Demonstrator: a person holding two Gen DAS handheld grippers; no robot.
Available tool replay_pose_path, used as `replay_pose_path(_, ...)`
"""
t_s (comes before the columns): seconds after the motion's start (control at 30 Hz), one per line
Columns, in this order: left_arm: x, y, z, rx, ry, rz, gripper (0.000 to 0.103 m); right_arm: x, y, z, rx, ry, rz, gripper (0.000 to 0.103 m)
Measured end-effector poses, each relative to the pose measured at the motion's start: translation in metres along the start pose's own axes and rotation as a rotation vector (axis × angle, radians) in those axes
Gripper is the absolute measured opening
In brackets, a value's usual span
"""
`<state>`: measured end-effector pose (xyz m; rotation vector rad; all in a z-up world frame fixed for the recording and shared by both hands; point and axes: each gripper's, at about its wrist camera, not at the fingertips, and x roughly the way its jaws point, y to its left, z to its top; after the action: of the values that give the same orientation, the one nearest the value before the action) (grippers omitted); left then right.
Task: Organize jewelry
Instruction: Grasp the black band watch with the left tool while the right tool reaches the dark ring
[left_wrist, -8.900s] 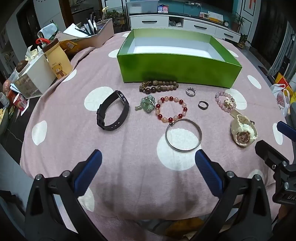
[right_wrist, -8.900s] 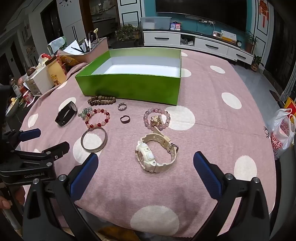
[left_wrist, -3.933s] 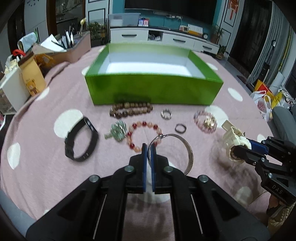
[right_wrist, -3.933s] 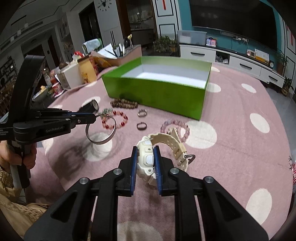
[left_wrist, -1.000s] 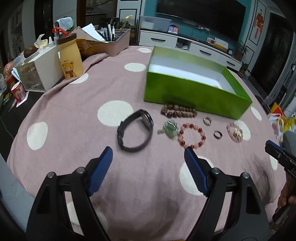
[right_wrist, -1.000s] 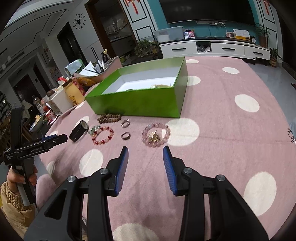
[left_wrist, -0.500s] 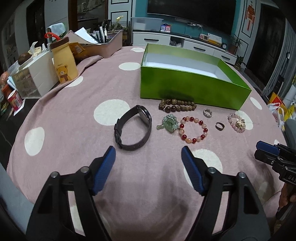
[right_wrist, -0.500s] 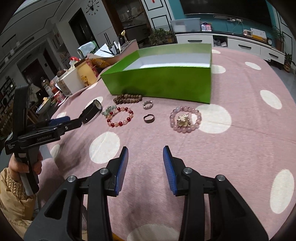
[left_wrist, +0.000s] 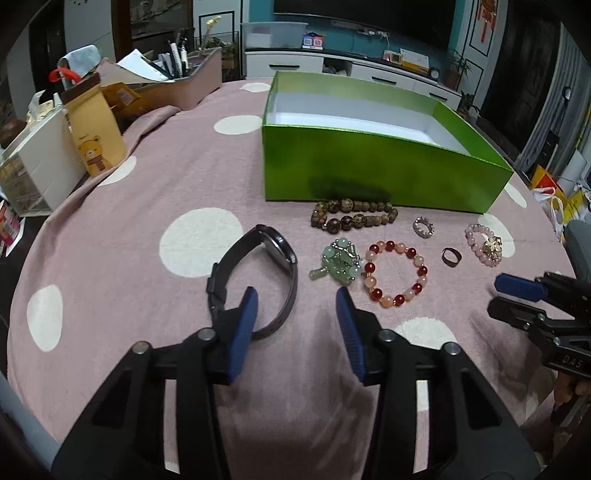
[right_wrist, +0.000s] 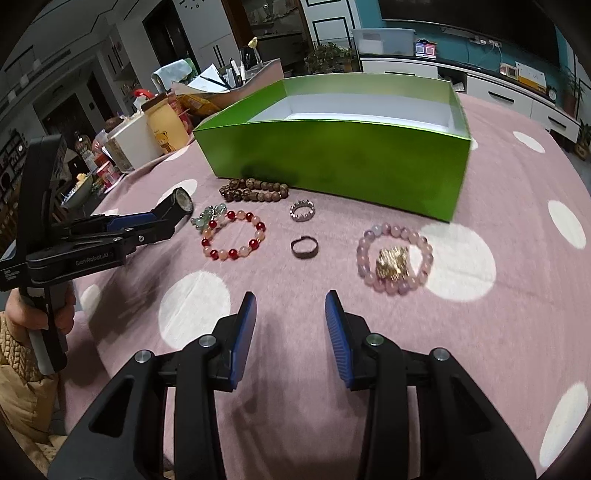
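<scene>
Jewelry lies in a loose row on the pink dotted tablecloth (left_wrist: 147, 192), just near of the green box (left_wrist: 369, 173). Black watch (left_wrist: 258, 273) sits farthest left, its near band passing between the fingers of the left gripper (left_wrist: 295, 325), which stands spread and empty. Just right of the watch: jade charm (left_wrist: 338, 264), touching or nearly touching the red bead bracelet (left_wrist: 397, 275). Wooden bead bracelet (left_wrist: 352, 216) lies close against the box wall. Silver crown ring (right_wrist: 302, 210) and dark ring (right_wrist: 304, 246) sit mid-row; pink bracelet with gold charm (right_wrist: 393, 258) is farthest right.

Right gripper (right_wrist: 290, 332) also spread, empty, hovering near of the dark ring, fingers clear of the cloth.

Risks, as I judge them:
- Left fingers straddle only the thin band; a close there may let the heavier watch face swing or slip on the lift.
- Left gripper's right finger is near the jade charm; drifting right could nudge it into the red beads.
- Soft cloth may bunch into either grip on a low close.
- Dark ring is small and flat; it could skid away from a pinch.
- Box wall is tall; a low carry could clip its rim.
</scene>
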<state>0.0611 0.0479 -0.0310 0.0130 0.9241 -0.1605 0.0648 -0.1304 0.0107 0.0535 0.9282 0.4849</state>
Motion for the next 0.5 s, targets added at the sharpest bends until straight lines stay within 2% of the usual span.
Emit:
replay_pose_path(0.13,0.009,0.001,0.003,0.000,0.029,0.003,0.032,0.014,0.001,0.009,-0.029,0.018,-0.021,0.039)
replay_pose_path(0.2,0.012,0.004,0.003,-0.010,0.038,-0.002,0.021,0.018,0.001,0.014,-0.037,0.019,-0.035,0.039)
replay_pose_path(0.27,0.014,0.007,0.002,-0.017,0.042,-0.003,0.016,0.022,0.003,0.019,-0.057,0.017,-0.057,0.039)
replay_pose_path(0.5,0.016,0.008,0.001,-0.019,0.034,-0.004,0.004,0.034,0.008,0.029,-0.107,0.029,-0.101,0.039)
